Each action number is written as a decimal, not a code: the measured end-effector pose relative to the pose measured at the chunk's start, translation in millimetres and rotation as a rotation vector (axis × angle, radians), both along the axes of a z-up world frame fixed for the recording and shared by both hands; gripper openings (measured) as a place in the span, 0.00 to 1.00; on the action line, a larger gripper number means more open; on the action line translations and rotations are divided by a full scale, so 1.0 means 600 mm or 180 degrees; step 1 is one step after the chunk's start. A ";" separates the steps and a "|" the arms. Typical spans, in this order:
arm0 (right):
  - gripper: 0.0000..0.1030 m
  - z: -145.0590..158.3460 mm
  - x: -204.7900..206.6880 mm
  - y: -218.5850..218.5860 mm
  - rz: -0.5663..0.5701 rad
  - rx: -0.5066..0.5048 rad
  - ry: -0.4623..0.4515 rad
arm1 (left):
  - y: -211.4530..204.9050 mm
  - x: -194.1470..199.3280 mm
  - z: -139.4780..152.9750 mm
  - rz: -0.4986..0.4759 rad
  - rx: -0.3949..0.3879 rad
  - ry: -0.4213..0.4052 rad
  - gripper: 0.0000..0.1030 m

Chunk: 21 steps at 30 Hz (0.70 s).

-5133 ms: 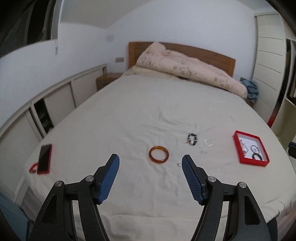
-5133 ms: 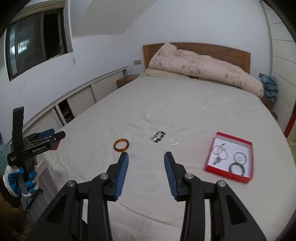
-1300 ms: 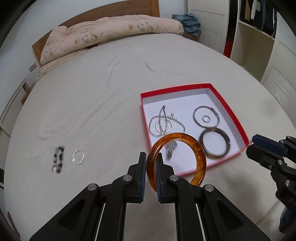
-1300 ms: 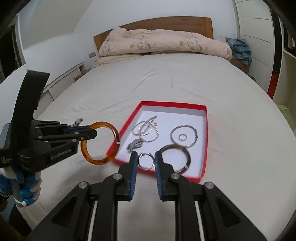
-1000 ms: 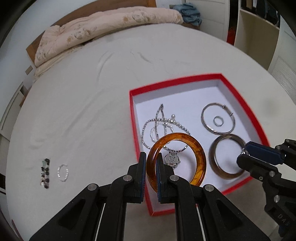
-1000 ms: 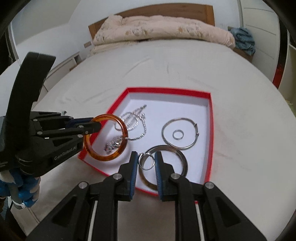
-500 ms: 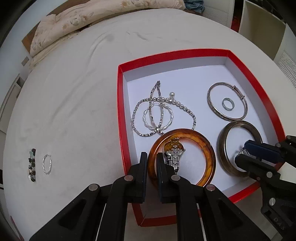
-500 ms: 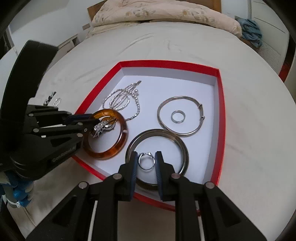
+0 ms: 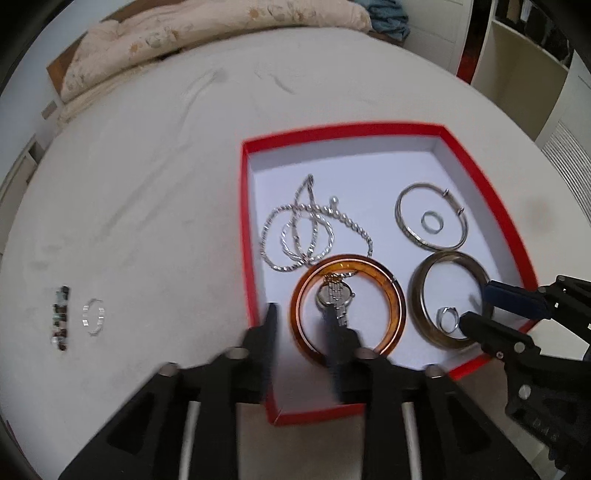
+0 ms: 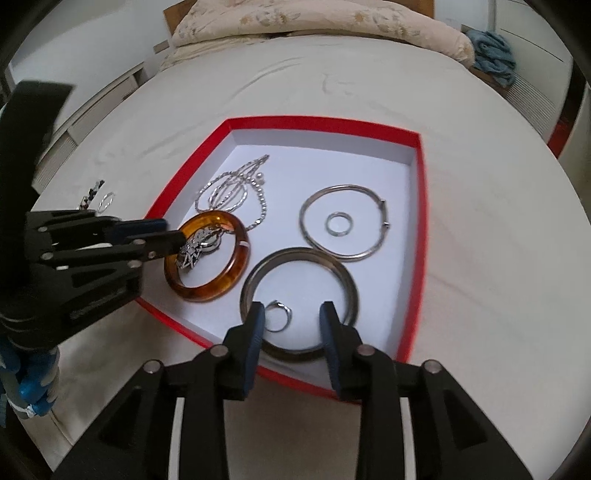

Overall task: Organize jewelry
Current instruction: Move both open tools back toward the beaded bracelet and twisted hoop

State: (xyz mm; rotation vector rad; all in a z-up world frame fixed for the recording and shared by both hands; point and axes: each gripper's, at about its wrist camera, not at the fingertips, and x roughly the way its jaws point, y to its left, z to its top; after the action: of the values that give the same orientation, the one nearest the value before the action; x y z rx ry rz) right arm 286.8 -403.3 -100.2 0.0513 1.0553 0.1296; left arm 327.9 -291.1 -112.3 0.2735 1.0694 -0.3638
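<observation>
A red box (image 9: 247, 221) with a white floor lies on the bed. The amber bangle (image 9: 391, 291) rests flat in it, ringed around a silver watch (image 9: 334, 295). My left gripper (image 9: 301, 325) straddles the bangle's near rim, its jaws opening and the pads clear of it. A small silver ring (image 10: 280, 315) lies inside a dark grey bangle (image 10: 303, 254). My right gripper (image 10: 291, 321) hangs over it, jaws opening, with the ring loose beside the left finger. Silver chains (image 9: 299, 236) and a silver bangle (image 9: 406, 229) around another ring (image 9: 431, 222) also lie in the box.
On the sheet left of the box lie a dark beaded bracelet (image 9: 60, 317) and a thin silver ring (image 9: 93, 316). A folded quilt (image 9: 207, 29) sits at the headboard. Shelves (image 9: 517, 55) stand beyond the bed's right side. A gloved hand (image 10: 29, 376) holds the left gripper.
Both grippers came down into the box and spread their jaws. The amber bangle was let go around the watch. The small ring dropped inside the dark bangle.
</observation>
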 end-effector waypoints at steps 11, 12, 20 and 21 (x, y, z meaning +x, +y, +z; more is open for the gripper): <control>0.29 0.096 -0.097 -0.005 -0.0278 0.0072 -0.0296 | 0.059 -0.106 0.112 0.0001 -0.0231 -0.0281 0.38; 0.29 0.105 -0.106 0.000 -0.0284 0.0077 -0.0322 | 0.068 -0.124 0.124 -0.0003 -0.0243 -0.0318 0.39; 0.29 0.180 -0.197 0.050 -0.0271 0.0124 -0.0591 | 0.129 -0.222 0.193 0.0061 -0.0238 -0.0603 0.47; 0.29 0.188 -0.210 0.058 -0.0270 0.0124 -0.0623 | 0.139 -0.239 0.202 0.0079 -0.0231 -0.0654 0.48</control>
State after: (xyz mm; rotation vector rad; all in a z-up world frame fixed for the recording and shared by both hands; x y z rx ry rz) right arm 160.5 -368.4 12.8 0.1162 0.8540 0.0765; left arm 184.2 -207.7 9.1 0.2274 0.8553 -0.3438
